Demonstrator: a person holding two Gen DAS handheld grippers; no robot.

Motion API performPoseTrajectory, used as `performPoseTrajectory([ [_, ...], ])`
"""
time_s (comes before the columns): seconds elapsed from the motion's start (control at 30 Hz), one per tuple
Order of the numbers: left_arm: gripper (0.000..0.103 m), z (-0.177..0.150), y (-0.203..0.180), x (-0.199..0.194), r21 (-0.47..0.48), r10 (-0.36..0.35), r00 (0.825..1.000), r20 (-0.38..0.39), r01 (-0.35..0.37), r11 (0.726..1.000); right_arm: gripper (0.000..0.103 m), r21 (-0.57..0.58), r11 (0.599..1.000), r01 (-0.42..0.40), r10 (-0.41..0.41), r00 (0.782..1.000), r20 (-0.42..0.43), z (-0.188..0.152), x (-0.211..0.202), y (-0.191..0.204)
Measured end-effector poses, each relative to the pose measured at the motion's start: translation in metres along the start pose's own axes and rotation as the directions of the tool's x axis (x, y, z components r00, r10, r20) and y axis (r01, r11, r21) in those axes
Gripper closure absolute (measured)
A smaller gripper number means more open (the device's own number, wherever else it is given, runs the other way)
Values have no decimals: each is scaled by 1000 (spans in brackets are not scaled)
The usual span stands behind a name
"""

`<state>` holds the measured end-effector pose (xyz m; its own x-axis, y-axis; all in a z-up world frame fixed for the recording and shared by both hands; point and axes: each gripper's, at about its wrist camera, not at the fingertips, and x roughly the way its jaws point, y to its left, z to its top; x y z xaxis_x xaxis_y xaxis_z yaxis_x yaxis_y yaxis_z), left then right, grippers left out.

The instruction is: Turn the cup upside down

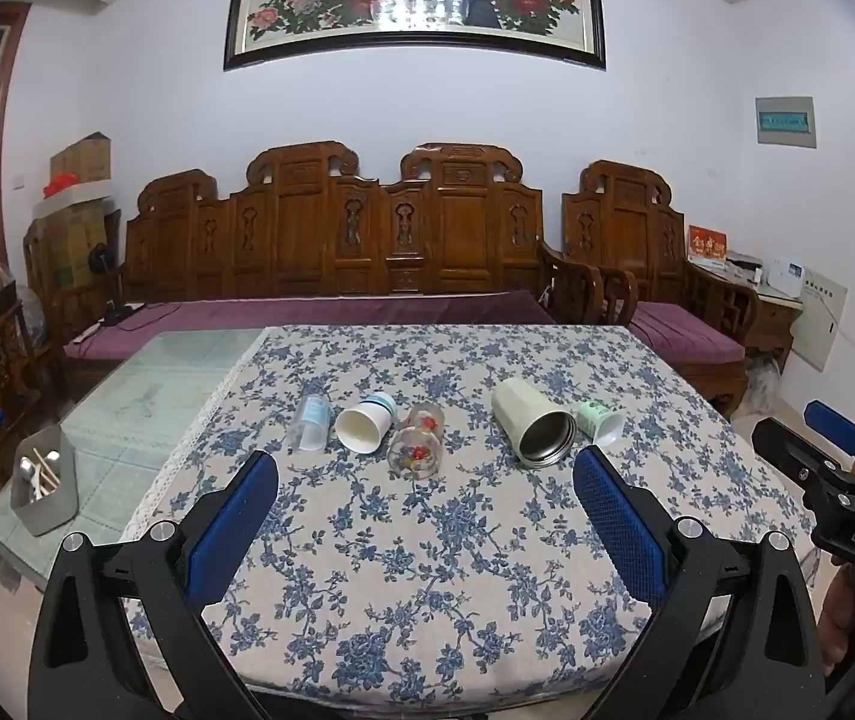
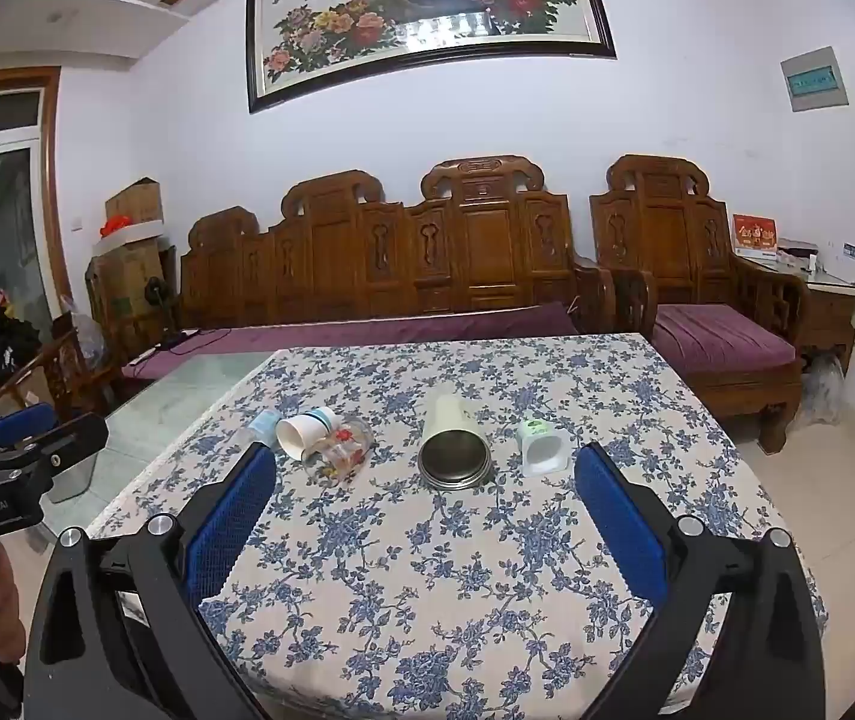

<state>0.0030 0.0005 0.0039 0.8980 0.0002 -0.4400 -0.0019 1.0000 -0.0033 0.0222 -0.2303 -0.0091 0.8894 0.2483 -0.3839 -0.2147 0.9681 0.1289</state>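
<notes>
Several cups lie on their sides on the blue-flowered tablecloth (image 1: 427,540): a clear plastic cup (image 1: 310,423), a white paper cup (image 1: 364,423), a glass with red flowers (image 1: 418,441), a cream steel-lined tumbler (image 1: 532,429) and a small green-white cup (image 1: 601,420). In the right wrist view they are the paper cup (image 2: 304,429), the glass (image 2: 340,450), the tumbler (image 2: 454,444) and the small cup (image 2: 541,447). My left gripper (image 1: 427,474) is open and empty, short of the cups. My right gripper (image 2: 427,468) is open and empty, facing the tumbler.
A metal utensil holder (image 1: 46,489) stands on the bare glass tabletop (image 1: 157,384) at the left. A carved wooden sofa (image 1: 367,240) with purple cushions stands behind the table. The right gripper shows at the right edge of the left wrist view (image 1: 841,468).
</notes>
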Motion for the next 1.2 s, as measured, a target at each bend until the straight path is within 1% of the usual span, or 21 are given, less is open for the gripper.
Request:
performPoseTrajectory([
  [1.2,8,4,-2,-6,5,-1,1000,6,1,1000,2,-4,1000,8,-8,1000,5,0,1,0],
])
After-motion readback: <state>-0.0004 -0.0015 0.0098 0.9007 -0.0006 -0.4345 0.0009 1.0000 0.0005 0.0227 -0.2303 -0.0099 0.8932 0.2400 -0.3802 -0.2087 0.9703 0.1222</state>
